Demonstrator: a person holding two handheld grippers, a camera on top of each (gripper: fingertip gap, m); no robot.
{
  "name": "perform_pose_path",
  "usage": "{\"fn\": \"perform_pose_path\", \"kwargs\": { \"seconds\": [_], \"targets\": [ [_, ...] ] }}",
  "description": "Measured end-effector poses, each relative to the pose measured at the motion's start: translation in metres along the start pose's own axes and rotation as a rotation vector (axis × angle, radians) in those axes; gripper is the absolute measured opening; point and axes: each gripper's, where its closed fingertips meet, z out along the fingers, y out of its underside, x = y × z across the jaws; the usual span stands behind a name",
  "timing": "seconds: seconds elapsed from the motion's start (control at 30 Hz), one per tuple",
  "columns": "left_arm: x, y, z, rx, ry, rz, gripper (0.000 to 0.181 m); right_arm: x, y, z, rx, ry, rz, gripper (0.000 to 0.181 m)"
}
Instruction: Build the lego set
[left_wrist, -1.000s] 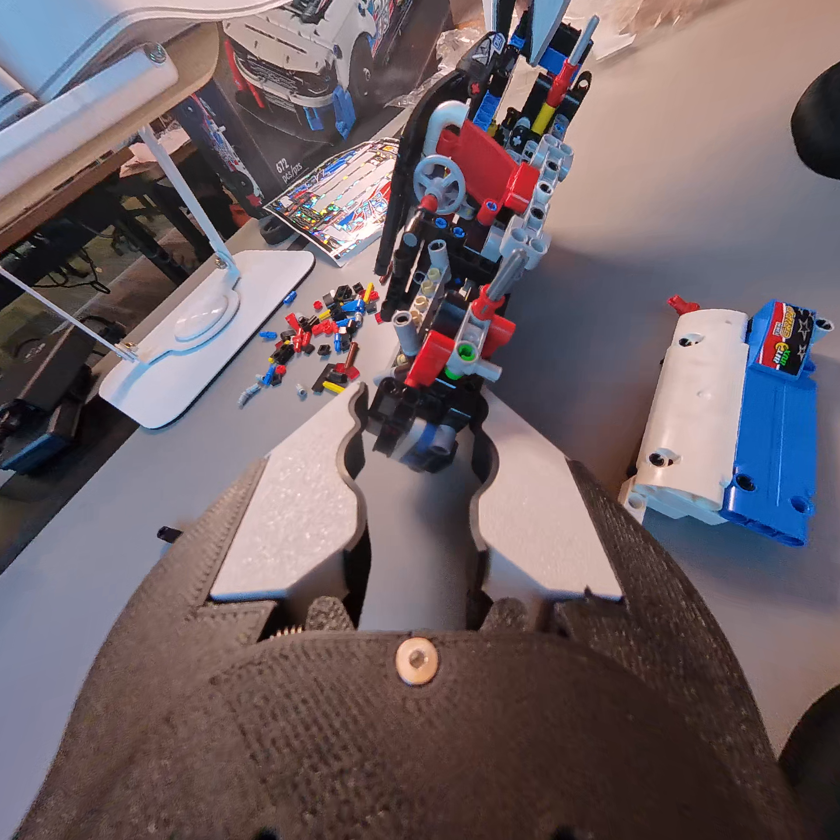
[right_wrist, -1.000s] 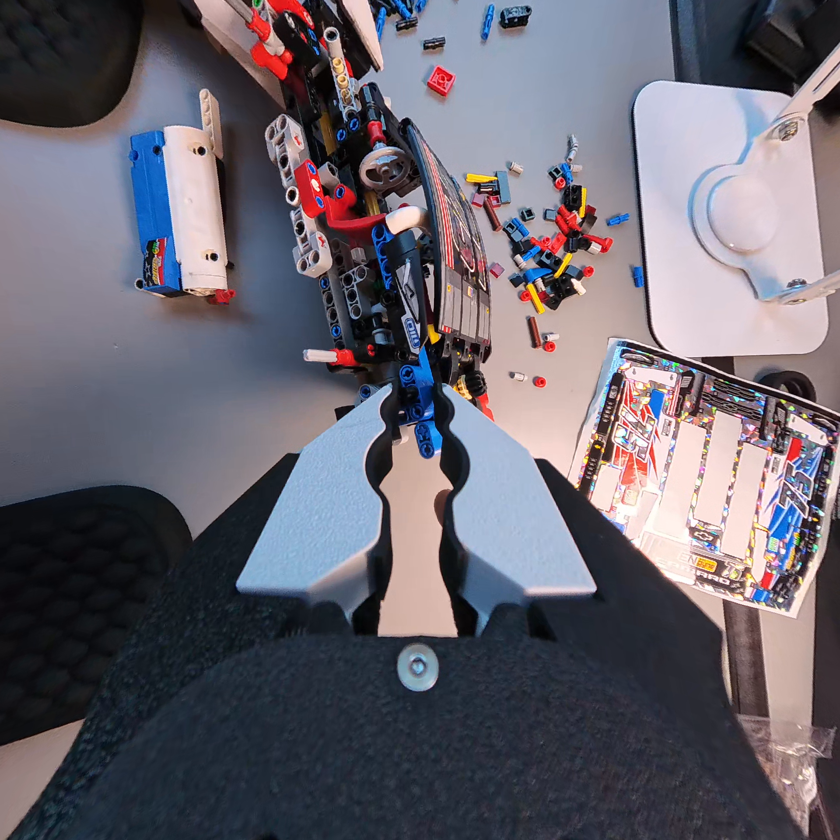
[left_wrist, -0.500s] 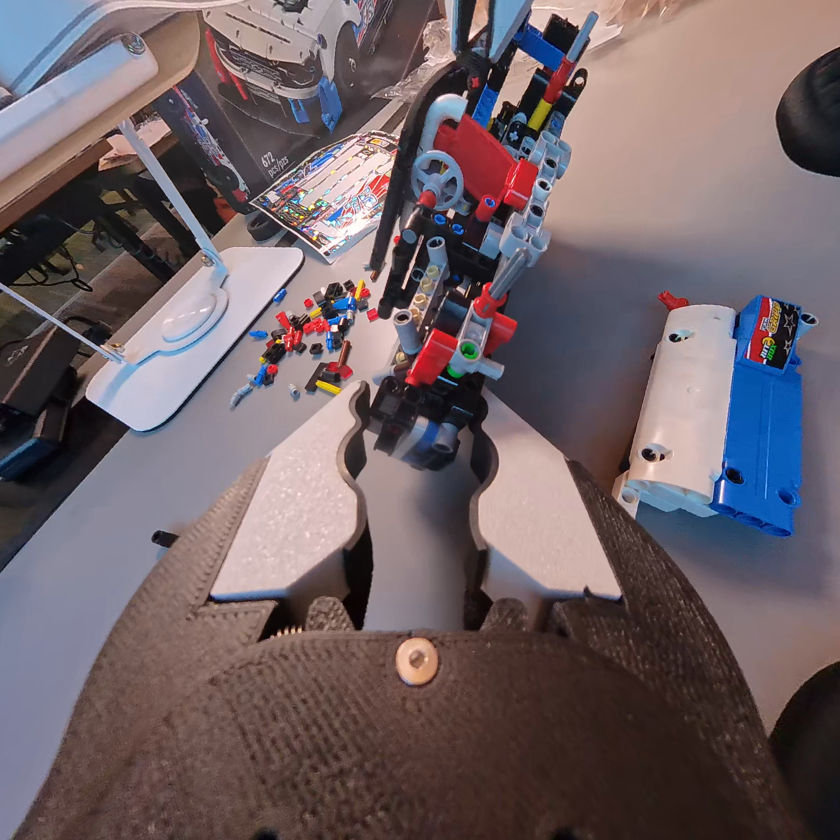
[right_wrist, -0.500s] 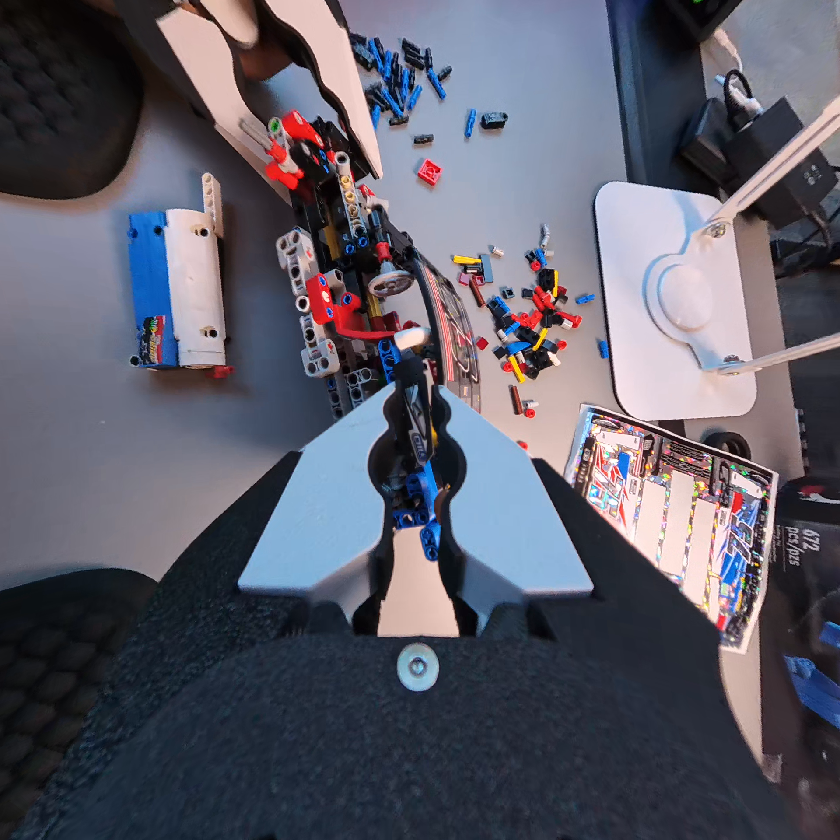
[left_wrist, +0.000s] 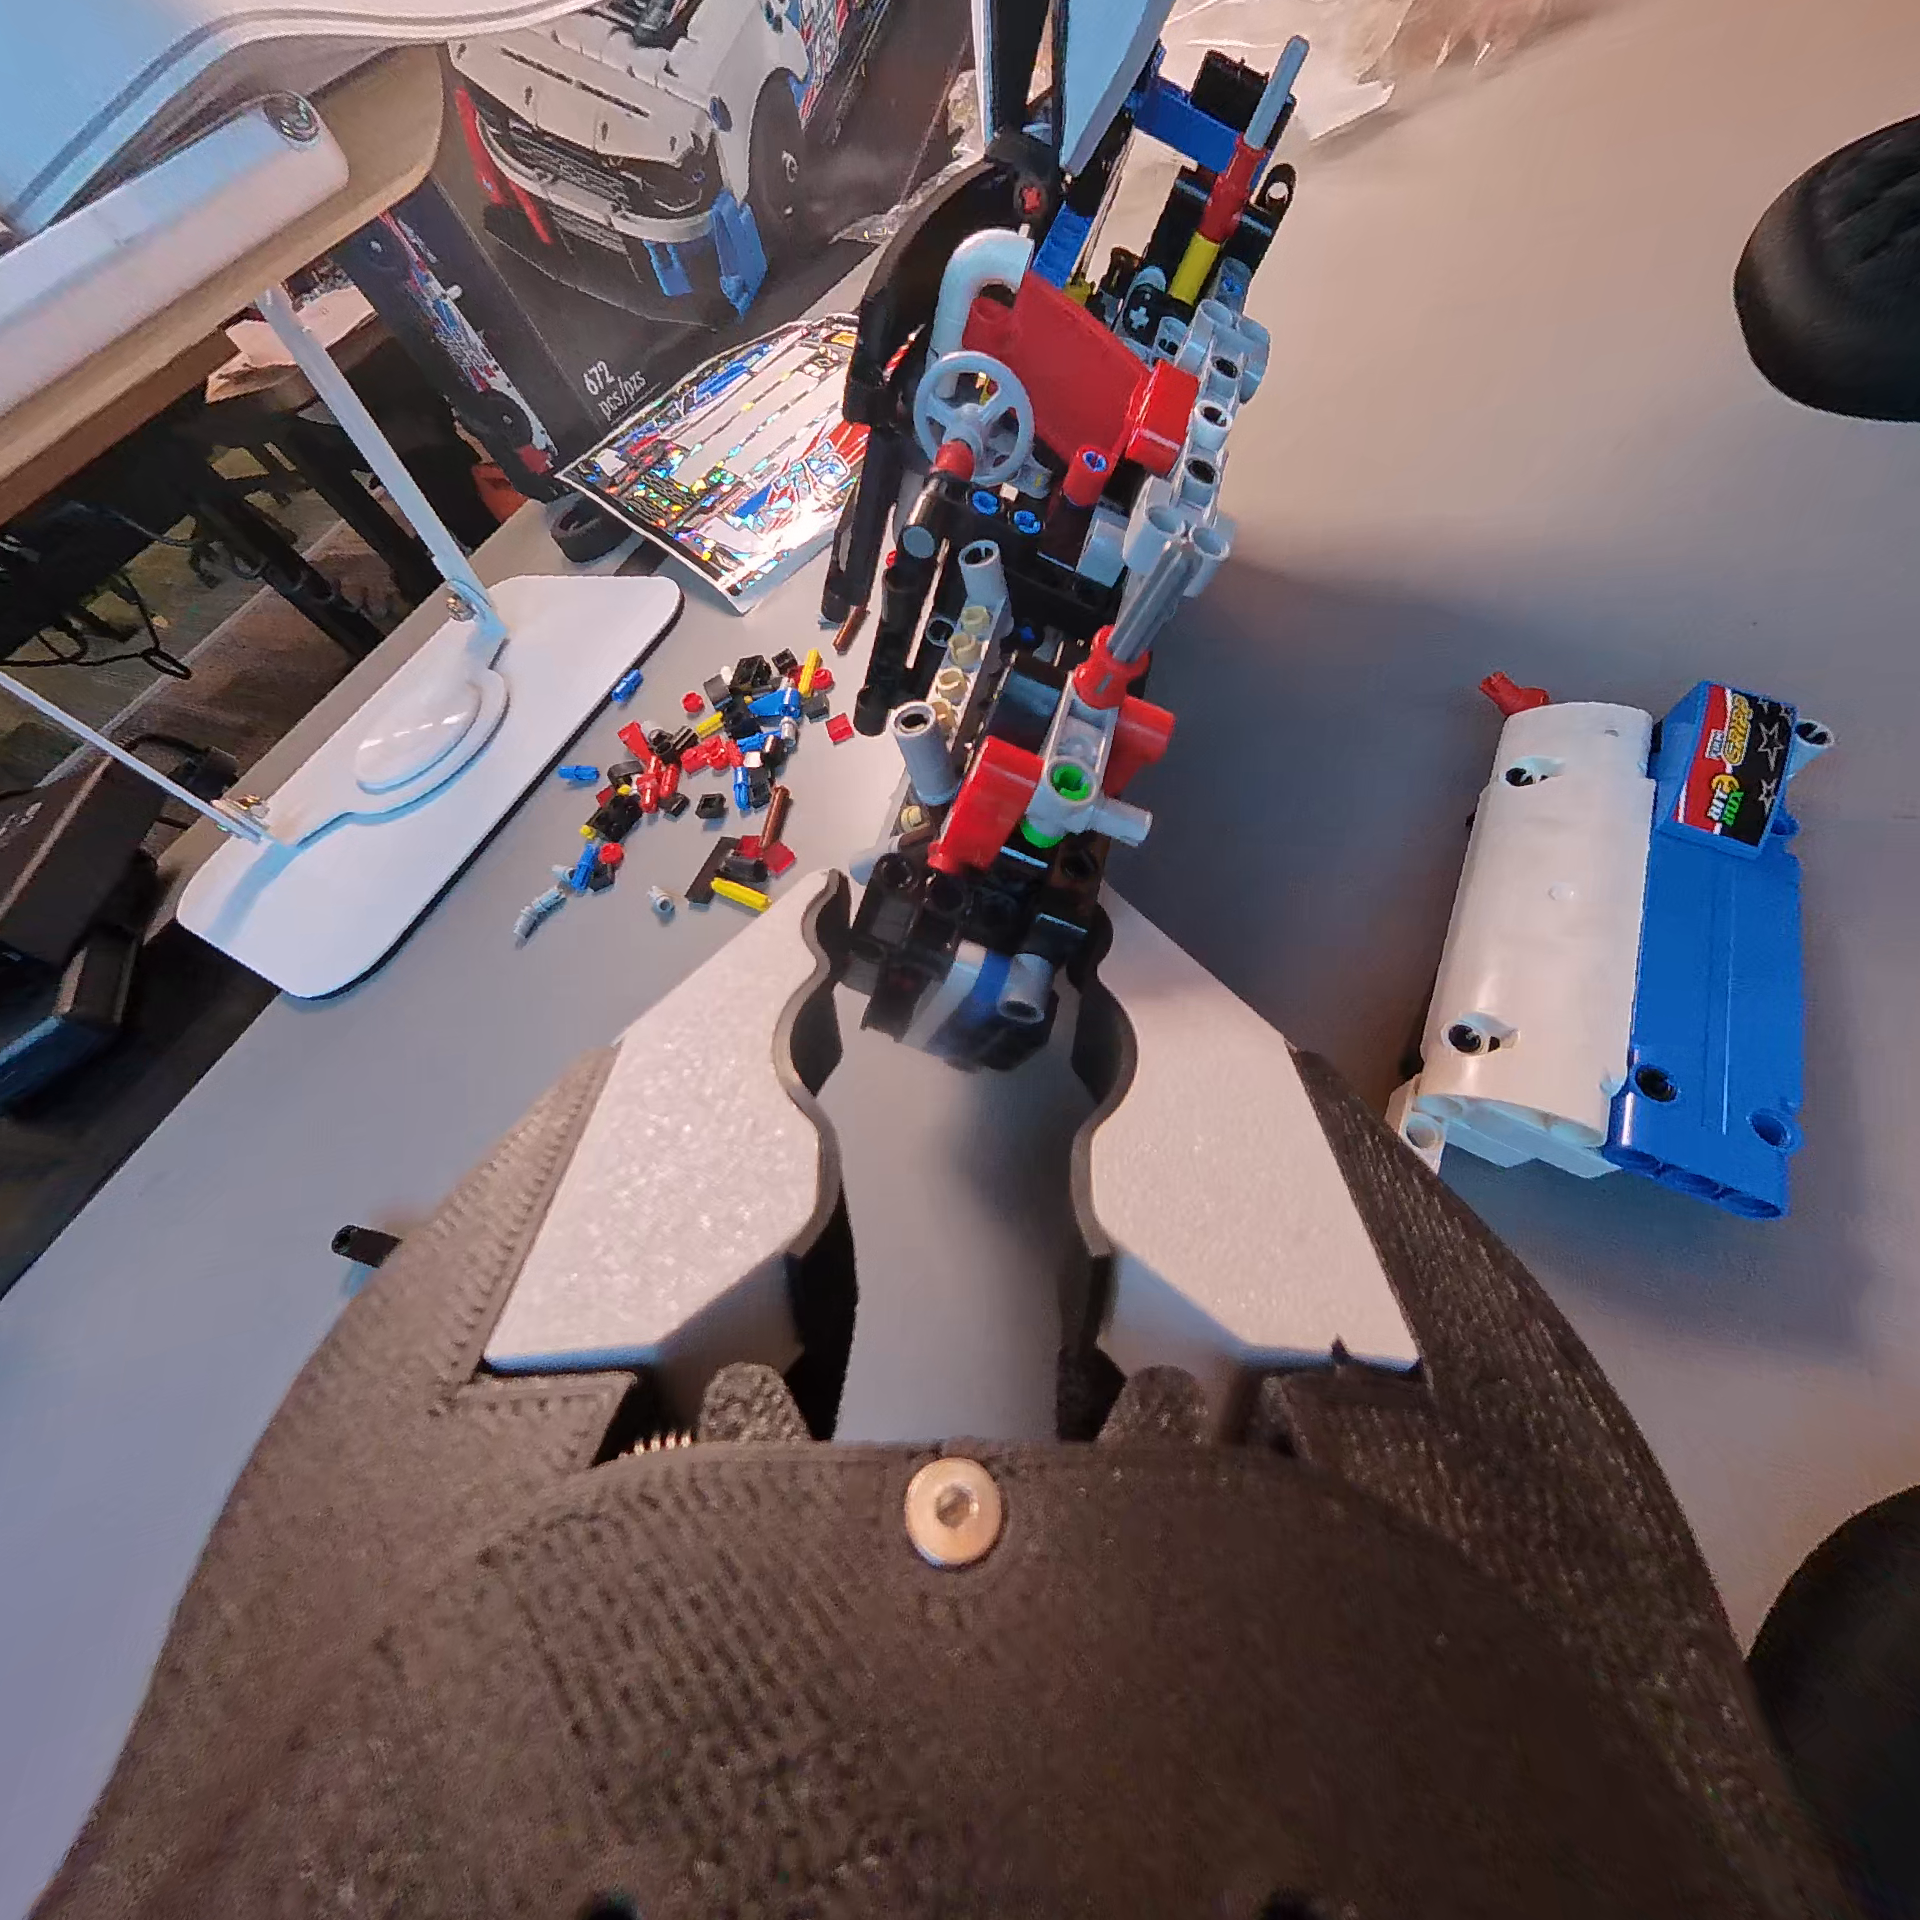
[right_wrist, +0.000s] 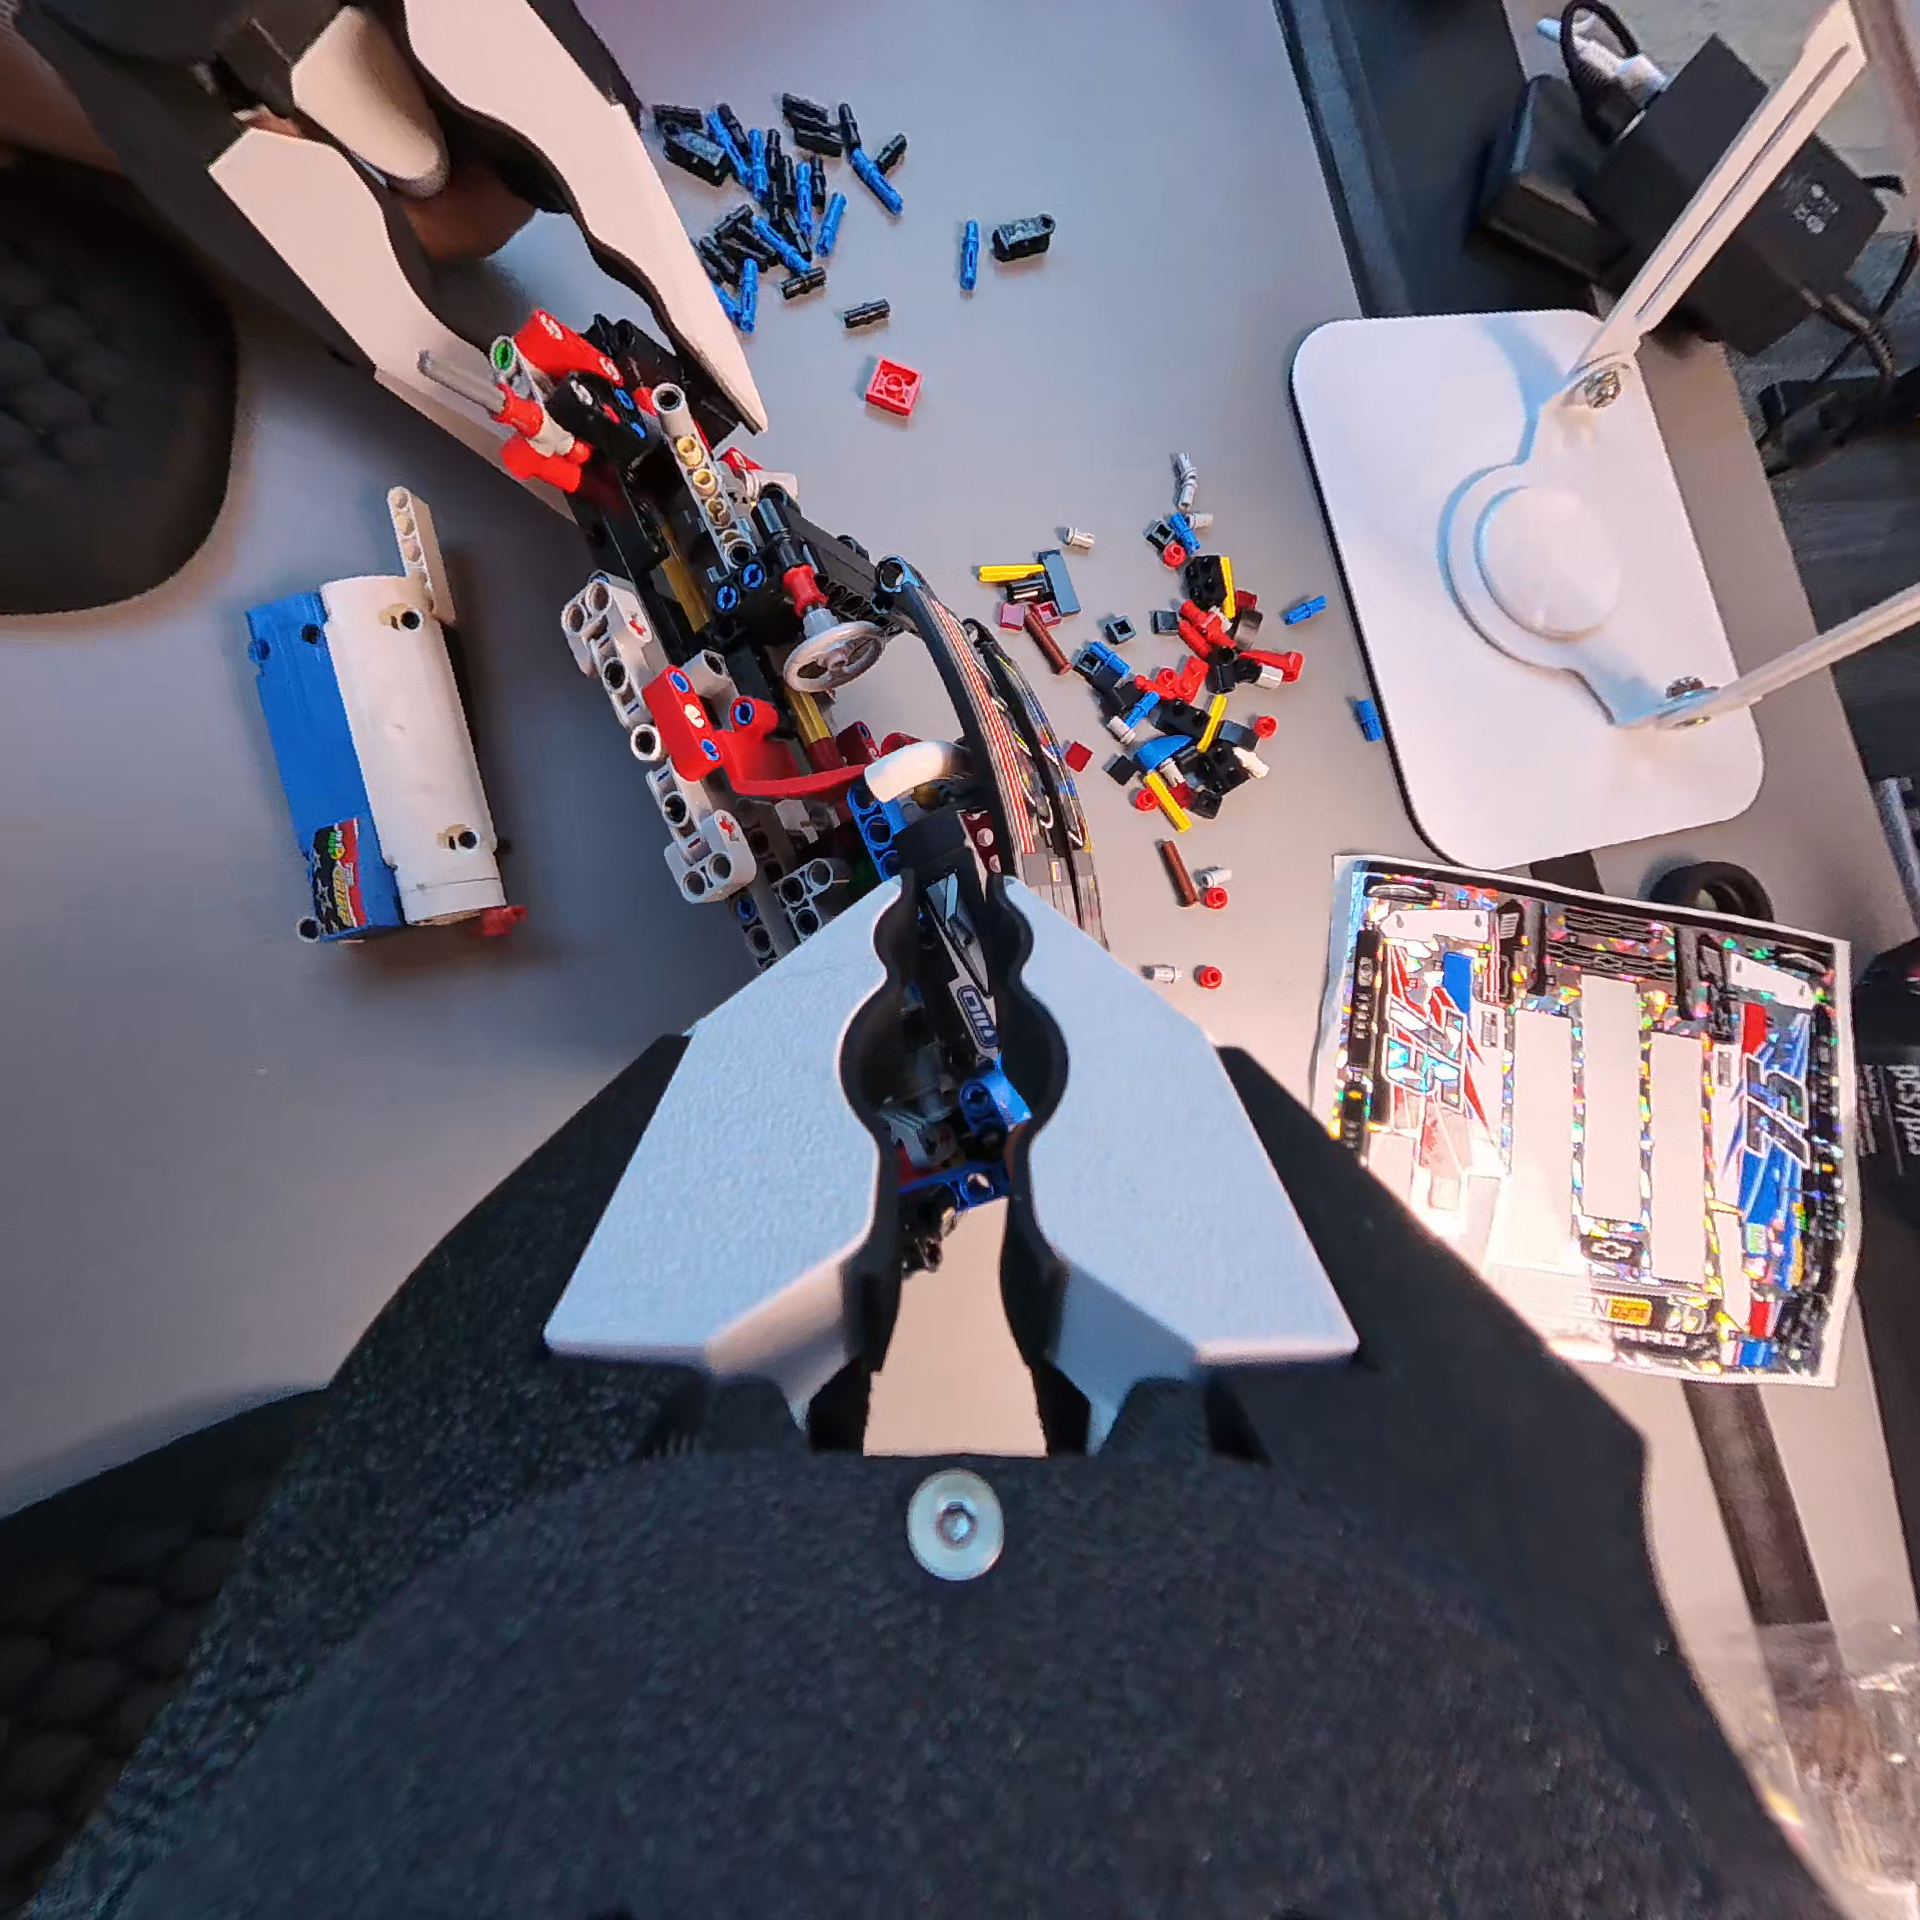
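We have the left gripper (left_wrist: 961, 977) clamped on the near black end of the chassis (left_wrist: 1039, 582), fingers (left_wrist: 727, 1081) pressed against both its sides. The right gripper (right_wrist: 951, 1049) pinches the opposite end, around the blue and black beams, so the chassis is held between the two above the grey surface (left_wrist: 1351, 520). It looks lifted clear, though we can't confirm the gap from either view. Its grey steering wheel (left_wrist: 974, 418) and red seat panel (left_wrist: 1081, 364) face up.

Further out, the white-and-blue panel (left_wrist: 1600, 945) lies flat on the surface, well apart from the chassis. On the other side sits the loose pile (left_wrist: 707, 769) of small parts, then the white lamp base (left_wrist: 436, 769) at the surface edge. Beyond those: the sticker sheet (left_wrist: 727, 468) and the box (left_wrist: 644, 187) at the far edge. Black and blue pins (right_wrist: 779, 197) are scattered near the left gripper in the right wrist view.
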Motion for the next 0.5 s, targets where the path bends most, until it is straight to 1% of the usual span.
{"fn": "perform_pose_path", "kwargs": {
  "seconds": [0.1,0.23,0.3,0.33,0.37,0.43,0.5],
  "targets": [
    [0.0,-0.001,0.0,0.003,0.002,0.0,0.041,0.002,0.0,0.0,-0.012,-0.003,0.073,0.01],
    [0.001,-0.001,0.0,0.0,0.0,0.009,0.04,0.002,0.001,0.0,-0.037,0.018,0.101,0.011],
    [0.001,-0.001,0.0,0.001,0.0,-0.002,0.04,0.003,0.0,0.0,-0.039,0.054,0.081,0.013],
    [0.0,-0.001,0.0,0.002,-0.001,-0.01,0.04,0.004,-0.001,-0.001,-0.033,0.079,0.065,0.016],
    [0.0,-0.001,0.0,0.002,-0.002,-0.014,0.04,0.002,-0.006,-0.003,-0.008,0.087,0.041,0.018],
    [0.0,-0.001,0.0,0.003,-0.008,-0.011,0.04,-0.012,-0.023,-0.016,0.086,0.093,-0.028,0.023],
    [0.0,-0.001,0.0,0.003,-0.013,-0.004,0.04,-0.044,-0.029,-0.025,0.149,0.055,-0.108,0.027]
  ]
}}
